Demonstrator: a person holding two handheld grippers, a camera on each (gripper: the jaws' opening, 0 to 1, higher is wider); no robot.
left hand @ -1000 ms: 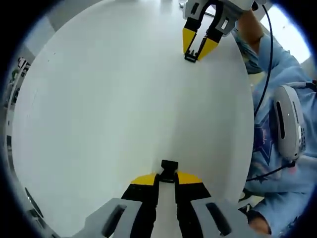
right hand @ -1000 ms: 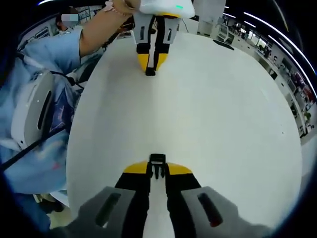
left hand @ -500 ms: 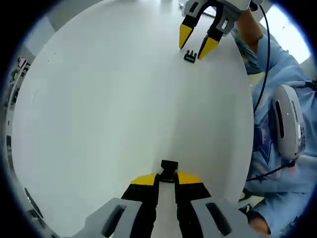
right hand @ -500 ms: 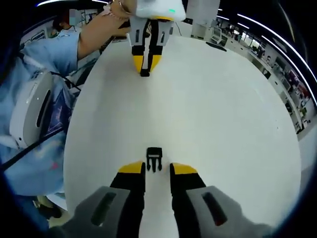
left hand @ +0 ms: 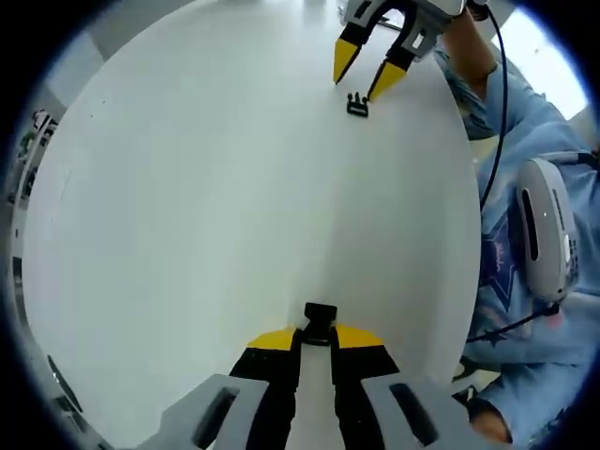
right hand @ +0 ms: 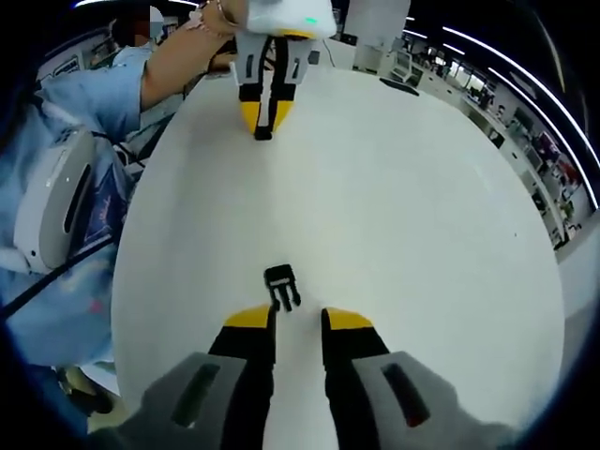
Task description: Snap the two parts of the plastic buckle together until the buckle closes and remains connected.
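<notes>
In the left gripper view my left gripper [left hand: 319,335] is shut on a black buckle part [left hand: 320,322] that sticks out past its yellow tips, low over the white table [left hand: 206,187]. Across the table my right gripper [left hand: 366,75] stands open, with the other black buckle part [left hand: 356,104] lying loose on the table just in front of its tips. In the right gripper view that pronged buckle part [right hand: 280,286] lies on the table ahead of my open right gripper [right hand: 290,319]. The left gripper [right hand: 262,117] shows at the far side, shut on its small black piece [right hand: 262,134].
The round white table's edge [left hand: 466,187] runs close to a person in a light blue garment [left hand: 525,309], seated beside it with a white device and black cables. Shelves and room clutter [right hand: 487,84] lie beyond the far rim.
My right gripper opened and let go of its buckle part, which now lies on the table, and the gripper drew back slightly. The left gripper kept its hold and stayed put.
</notes>
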